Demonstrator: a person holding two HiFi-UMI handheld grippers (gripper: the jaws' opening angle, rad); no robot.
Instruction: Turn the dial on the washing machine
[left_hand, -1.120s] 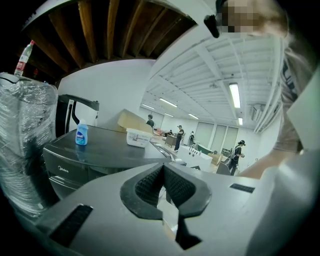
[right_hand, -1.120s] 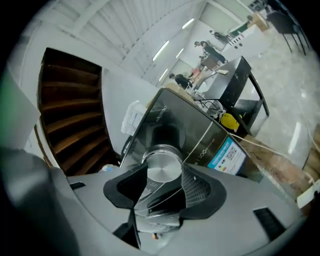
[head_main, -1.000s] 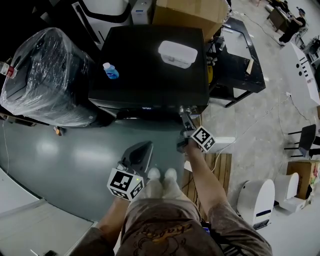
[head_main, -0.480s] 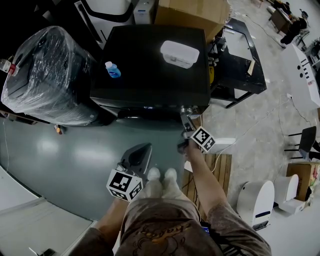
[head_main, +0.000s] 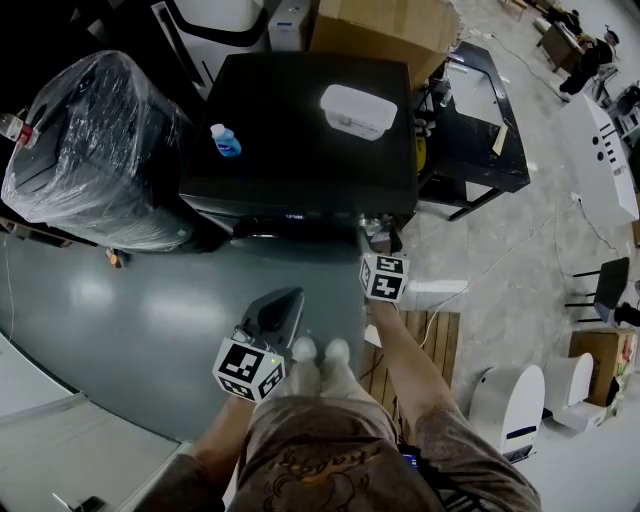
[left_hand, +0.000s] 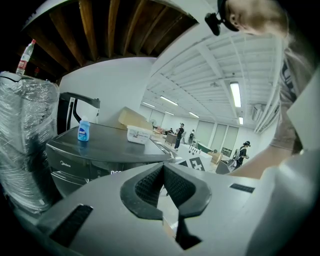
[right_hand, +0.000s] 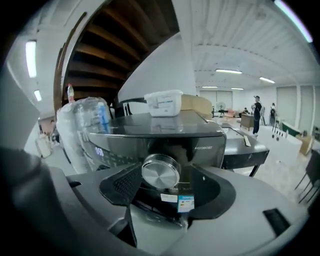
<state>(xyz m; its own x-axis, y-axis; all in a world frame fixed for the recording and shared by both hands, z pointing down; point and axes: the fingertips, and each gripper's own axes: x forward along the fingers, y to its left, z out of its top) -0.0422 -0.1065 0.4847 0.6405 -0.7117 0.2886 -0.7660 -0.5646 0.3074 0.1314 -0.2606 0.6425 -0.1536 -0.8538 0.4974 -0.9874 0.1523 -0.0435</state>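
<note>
The black washing machine (head_main: 300, 130) stands in front of me, its silver dial (right_hand: 160, 171) at the right end of the front panel. My right gripper (right_hand: 169, 181) points at the dial (head_main: 376, 224). Its jaws have just been opening, and the dial sits between them. The left pad lies close beside the dial and the right pad stands well off it. In the head view the right gripper (head_main: 377, 238) reaches up to the panel's right corner. My left gripper (head_main: 283, 300) hangs low in front of the machine, shut with nothing between its pads (left_hand: 150, 185).
On the machine's top stand a small blue bottle (head_main: 224, 141) and a white lidded box (head_main: 356, 108). A plastic-wrapped appliance (head_main: 90, 150) is at the left, a black table (head_main: 480, 130) at the right, a wooden pallet (head_main: 440, 340) by my right leg. A cardboard box (head_main: 385, 25) lies behind.
The right gripper has rolled about its own line at the dial, so its marker cube now faces another way, and its jaws stand wider. The left gripper has not moved.
</note>
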